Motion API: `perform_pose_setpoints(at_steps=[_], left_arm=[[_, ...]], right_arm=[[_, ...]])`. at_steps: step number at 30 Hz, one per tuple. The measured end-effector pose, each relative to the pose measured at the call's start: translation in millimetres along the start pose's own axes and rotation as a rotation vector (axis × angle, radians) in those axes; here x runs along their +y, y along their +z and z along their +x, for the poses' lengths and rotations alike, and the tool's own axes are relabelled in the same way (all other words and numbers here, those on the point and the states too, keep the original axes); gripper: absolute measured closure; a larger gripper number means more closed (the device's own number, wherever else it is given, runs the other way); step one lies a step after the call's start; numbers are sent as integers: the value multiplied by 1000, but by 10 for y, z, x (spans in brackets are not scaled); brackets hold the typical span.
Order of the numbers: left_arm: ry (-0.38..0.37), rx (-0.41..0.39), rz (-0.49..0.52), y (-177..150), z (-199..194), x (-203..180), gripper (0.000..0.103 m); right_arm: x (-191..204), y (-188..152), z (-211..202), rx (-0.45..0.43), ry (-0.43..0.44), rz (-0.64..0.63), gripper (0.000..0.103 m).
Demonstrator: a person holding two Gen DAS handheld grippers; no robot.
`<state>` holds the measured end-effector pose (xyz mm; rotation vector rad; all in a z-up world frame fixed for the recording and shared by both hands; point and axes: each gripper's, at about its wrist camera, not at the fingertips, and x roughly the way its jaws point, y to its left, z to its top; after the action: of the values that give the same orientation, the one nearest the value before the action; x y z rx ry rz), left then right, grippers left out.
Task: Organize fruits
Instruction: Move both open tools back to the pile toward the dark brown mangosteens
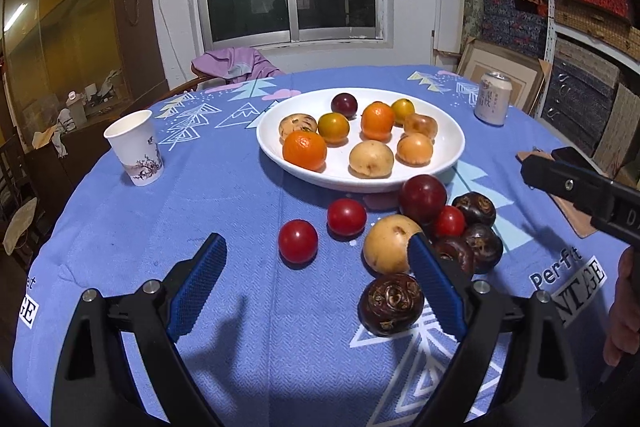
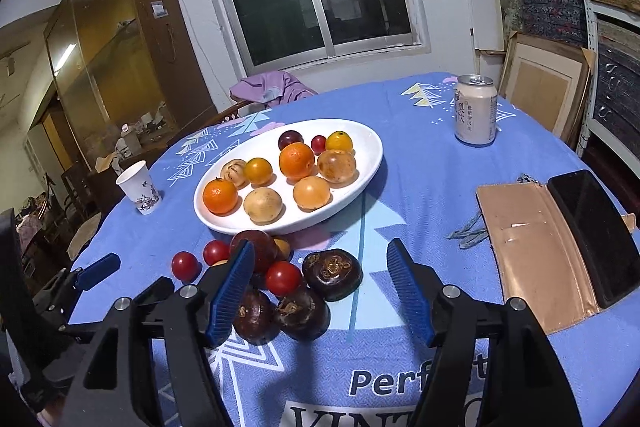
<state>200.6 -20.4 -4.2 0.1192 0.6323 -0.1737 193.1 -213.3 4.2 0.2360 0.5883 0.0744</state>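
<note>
1. Blue tablecloth [image 1: 200,207] carries a white plate [image 1: 448,155] of fruit.
2. Loose fruit lies just before it: three tomatoes [image 1: 298,241], four dark chestnuts [image 2: 332,273].
3. Left claw [image 1: 316,283] gapes, empty; tomatoes lie ahead.
4. Right claw [image 2: 322,295] gapes, empty, nearer the chestnuts.

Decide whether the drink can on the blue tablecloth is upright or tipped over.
Upright. The drink can stands on its base on the tablecloth, its top rim and opening facing up, beyond the white plate.
</note>
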Motion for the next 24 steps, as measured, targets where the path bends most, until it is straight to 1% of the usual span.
perform_pose_setpoints(at_steps=[6,10,15,20,24], left_arm=[[-6,20,5,6,57,-25,13],[-6,32,20,-5,89,-55,13],[-13,54,42,-26,142,-104,13],[-56,108,33,-54,231,-96,13],[-91,143,47,-82,292,-124,13]], right_arm=[[4,14,17,9,-2,7,33],[23,4,23,13,-4,1,29],[37,3,39,21,-1,-3,29],[39,-18,105,60,-15,-8,29],[-33,-1,113,70,-4,31,29]])
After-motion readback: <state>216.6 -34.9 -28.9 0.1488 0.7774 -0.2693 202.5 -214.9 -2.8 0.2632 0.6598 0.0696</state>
